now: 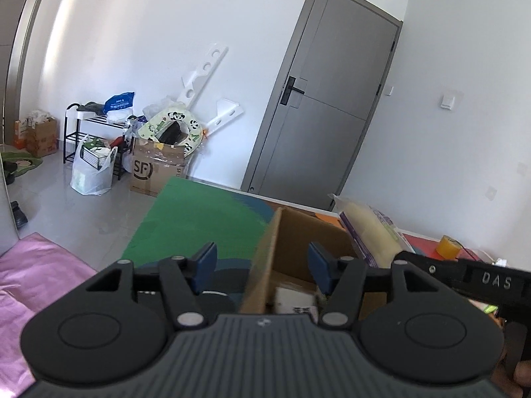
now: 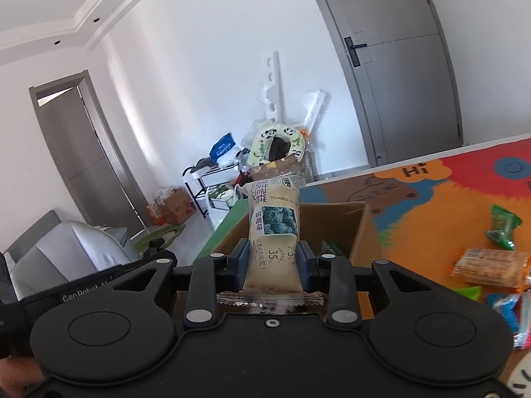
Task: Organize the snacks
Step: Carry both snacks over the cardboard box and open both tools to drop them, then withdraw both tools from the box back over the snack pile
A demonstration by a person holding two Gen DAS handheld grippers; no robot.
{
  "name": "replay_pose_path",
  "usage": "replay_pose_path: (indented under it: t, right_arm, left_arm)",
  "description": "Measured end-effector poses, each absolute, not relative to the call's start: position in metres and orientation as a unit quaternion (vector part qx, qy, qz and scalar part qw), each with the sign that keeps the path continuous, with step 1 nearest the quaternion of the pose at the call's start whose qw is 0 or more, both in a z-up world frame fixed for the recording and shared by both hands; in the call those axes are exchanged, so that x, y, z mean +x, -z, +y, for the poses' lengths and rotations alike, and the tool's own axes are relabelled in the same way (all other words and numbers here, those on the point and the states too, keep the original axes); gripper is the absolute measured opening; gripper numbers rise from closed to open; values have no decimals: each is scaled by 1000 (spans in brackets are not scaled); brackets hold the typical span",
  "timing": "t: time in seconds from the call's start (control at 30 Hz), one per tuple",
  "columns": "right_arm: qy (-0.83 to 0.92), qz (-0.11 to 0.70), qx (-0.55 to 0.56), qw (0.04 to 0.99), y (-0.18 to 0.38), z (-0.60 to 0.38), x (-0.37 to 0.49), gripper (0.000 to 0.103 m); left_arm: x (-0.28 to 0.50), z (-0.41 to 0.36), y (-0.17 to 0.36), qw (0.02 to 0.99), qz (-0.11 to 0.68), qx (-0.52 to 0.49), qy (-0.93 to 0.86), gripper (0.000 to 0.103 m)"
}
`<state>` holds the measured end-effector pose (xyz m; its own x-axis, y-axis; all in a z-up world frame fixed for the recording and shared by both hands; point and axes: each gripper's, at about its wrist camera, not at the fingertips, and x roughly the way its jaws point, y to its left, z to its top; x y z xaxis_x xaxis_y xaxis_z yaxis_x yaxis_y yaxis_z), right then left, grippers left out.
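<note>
An open cardboard box (image 1: 265,258) (image 2: 360,229) stands on the colourful play mat (image 2: 431,205). My left gripper (image 1: 262,267) is open and straddles the box's left wall, its pads clear of the cardboard. A white packet (image 1: 295,300) lies inside the box below it. My right gripper (image 2: 272,267) is shut on a cream blueberry snack packet (image 2: 273,229), held upright just before the box. That same snack packet (image 1: 371,232) shows in the left wrist view at the right, over the box's far corner, with the right gripper's black body (image 1: 464,275) beside it.
Loose snacks lie on the mat to the right: a green packet (image 2: 502,227), an orange cracker packet (image 2: 489,265), a blue one (image 2: 507,308). A roll of yellow tape (image 1: 448,247) sits further off. A pink cloth (image 1: 20,285) lies left. Boxes and bags crowd the far wall.
</note>
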<state>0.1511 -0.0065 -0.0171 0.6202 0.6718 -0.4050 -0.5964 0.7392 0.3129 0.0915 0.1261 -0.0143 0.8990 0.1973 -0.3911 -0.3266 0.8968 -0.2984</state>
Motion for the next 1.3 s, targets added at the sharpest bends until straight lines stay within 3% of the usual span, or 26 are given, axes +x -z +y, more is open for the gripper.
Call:
replay_pose_path:
  t: [0.23, 0.4, 0.8, 1.3]
  right_arm:
    - [-348, 265, 66, 897, 22, 18, 151, 31]
    - [-400, 272, 75, 872, 19, 24, 146, 38]
    - [-345, 270, 100, 893, 14, -39, 147, 38]
    - [-296, 268, 122, 909, 20, -94, 135, 40]
  left_arm:
    - [91, 142, 19, 951, 188, -196, -146, 59]
    - [89, 142, 19, 950, 191, -193, -152, 59]
    - [94, 114, 11, 957, 190, -177, -128, 61]
    - [99, 66, 4, 966, 192, -150, -86, 75]
